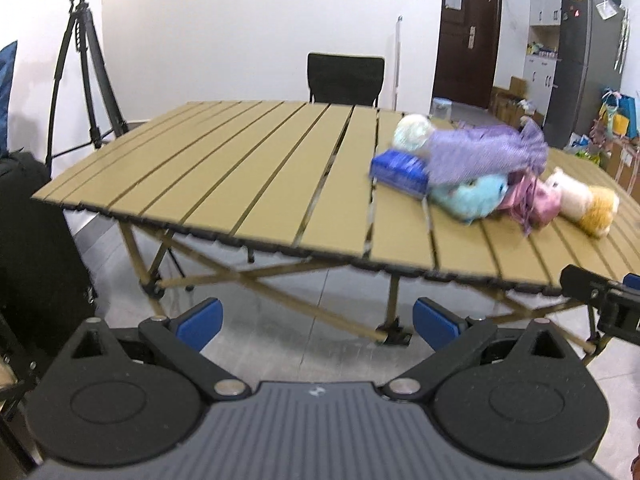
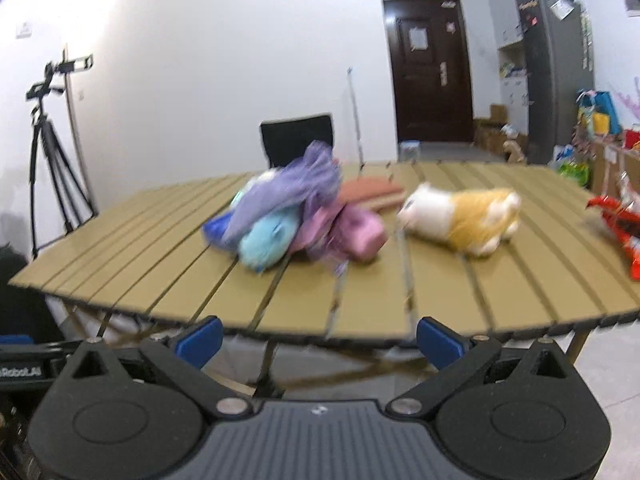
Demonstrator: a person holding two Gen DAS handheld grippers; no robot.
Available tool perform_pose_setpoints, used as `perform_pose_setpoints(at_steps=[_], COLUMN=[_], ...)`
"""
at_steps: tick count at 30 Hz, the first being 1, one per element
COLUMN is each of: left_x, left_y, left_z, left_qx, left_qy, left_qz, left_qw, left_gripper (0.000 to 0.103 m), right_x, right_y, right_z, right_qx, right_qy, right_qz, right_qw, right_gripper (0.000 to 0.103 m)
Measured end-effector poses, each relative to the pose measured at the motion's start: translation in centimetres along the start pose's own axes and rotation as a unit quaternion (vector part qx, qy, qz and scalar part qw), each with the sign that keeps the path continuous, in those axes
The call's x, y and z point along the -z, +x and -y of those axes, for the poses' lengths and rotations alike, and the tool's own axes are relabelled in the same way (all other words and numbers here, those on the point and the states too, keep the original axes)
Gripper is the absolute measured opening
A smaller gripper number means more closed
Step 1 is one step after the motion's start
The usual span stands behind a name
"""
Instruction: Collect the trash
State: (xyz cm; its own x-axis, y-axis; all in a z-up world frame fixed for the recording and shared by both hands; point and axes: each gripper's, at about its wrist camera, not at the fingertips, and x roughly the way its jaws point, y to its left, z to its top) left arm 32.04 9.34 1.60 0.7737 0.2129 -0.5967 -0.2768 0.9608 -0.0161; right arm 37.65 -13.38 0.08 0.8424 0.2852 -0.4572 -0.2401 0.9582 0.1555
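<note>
Red wrapper (image 2: 618, 232) crumpled, table (image 2: 400, 296) edge.

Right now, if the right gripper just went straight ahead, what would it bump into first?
Probably the near edge of the slatted table, which sits just ahead of the open right gripper. If it cleared the edge, the pink pouch in the toy pile looks next, though blur makes depth unclear.

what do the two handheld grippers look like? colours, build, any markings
Both match: the left gripper and right gripper have a ribbed dark grey body with a small white logo, black linkage arms on silver pivot pins, round black side housings, and blue fingertip pads. In the right wrist view, white "Robot.AI" lettering shows on the left gripper's side. No cables, hands or sleeves visible.
</note>
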Motion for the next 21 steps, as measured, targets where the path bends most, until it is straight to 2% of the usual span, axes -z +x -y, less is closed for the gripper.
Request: perform_pose_setpoints(at_steps=[10,14,21], left_x=[-3.3,-4.4,-5.7], left_y=[1.6,2.6,4.2], left_z=[2.7,3.7,5.0], left_qx=[0.019,0.025,0.032], left_qy=[-0.004,-0.005,-0.006], left_qz=[0.023,0.027,0.034], left_qw=[0.9995,0.9993,0.9989], left_gripper=[0.103,0.103,0.103], right_x=[-3.7,-5.0,-7.2], right_y=[2.2,4.2,8.7], right_z=[5.5,7.6,11.2], right_qx=[0.056,0.079,0.092], right_qy=[-0.016,-0.026,-0.036], right_qz=[0.057,0.063,0.050], right_qw=[0.997,0.995,0.994], right_gripper=[0.103,0.103,0.103])
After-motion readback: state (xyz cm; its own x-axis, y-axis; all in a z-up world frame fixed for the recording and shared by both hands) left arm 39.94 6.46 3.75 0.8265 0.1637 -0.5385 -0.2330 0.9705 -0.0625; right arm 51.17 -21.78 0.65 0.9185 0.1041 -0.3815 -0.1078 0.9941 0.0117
